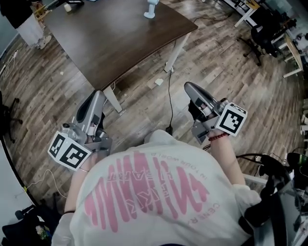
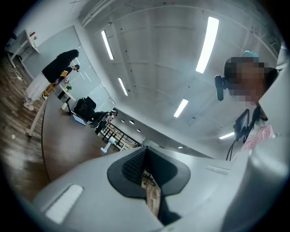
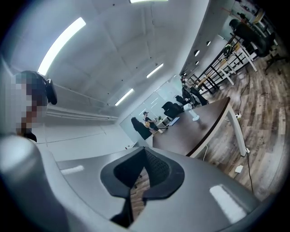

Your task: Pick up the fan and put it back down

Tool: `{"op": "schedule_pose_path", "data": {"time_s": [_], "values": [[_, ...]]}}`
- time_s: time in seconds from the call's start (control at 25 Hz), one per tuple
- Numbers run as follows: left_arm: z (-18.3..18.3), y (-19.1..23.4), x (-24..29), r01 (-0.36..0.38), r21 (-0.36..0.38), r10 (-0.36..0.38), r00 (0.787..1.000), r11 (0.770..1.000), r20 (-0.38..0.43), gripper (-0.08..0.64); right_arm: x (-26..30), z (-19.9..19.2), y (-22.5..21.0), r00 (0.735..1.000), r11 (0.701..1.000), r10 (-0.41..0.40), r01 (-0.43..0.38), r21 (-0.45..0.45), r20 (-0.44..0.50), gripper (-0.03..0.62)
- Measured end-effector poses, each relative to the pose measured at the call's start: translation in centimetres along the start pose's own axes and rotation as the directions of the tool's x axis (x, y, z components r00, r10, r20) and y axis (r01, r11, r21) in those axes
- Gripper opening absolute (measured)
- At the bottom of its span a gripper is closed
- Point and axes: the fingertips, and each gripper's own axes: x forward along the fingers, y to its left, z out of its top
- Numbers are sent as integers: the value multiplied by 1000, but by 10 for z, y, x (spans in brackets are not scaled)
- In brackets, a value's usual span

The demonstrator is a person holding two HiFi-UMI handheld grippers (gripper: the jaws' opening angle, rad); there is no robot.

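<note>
At top centre of head view, small white fan (image 1: pixel 151 9) stands on dark table (image 1: pixel 120 43), well apart from me. Lower frame: my left gripper (image 1: pixel 97 96) and right gripper (image 1: pixel 191 88) hang over wood floor (image 1: pixel 144 115), both closed on nothing. I judge reach not begun, so nothing to hold yet.

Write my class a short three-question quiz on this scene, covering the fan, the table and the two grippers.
1. What does the white fan stand on?
2. True or false: the left gripper is holding the fan.
3. The right gripper has its jaws: A) wide apart; B) together with nothing between them; C) closed on a cable.

Key
1. The brown table, near its far edge.
2. False. Its jaws are together and empty, and it is held over the floor short of the table.
3. B
</note>
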Motion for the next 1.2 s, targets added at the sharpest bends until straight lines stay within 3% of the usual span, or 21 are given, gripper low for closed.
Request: {"op": "schedule_pose_path", "data": {"time_s": [0.2, 0.36, 0.56, 0.84, 1.2], "values": [[4, 13, 7, -6, 12, 6, 1000, 1000, -2, 17, -9, 3, -19, 999, 998, -37, 36, 59, 25, 6], [2, 27, 30, -13, 11, 13, 1000, 1000, -3, 17, 5, 21, -34, 997, 993, -9, 0, 122, 72, 6], [2, 35, 70, -13, 1, 13, 1000, 1000, -5, 17, 16, 42, -63, 998, 994, -36, 31, 109, 44, 6], [-5, 33, 85, -27, 25, 27, 1000, 999, -8, 17, 16, 50, -80, 1000, 996, -16, 14, 84, 23, 5], [-13, 50, 179, -87, 21, 87, 996, 996, -23, 17, 47, 123, -164, 999, 995, -3, 8, 99, -43, 6]]}}
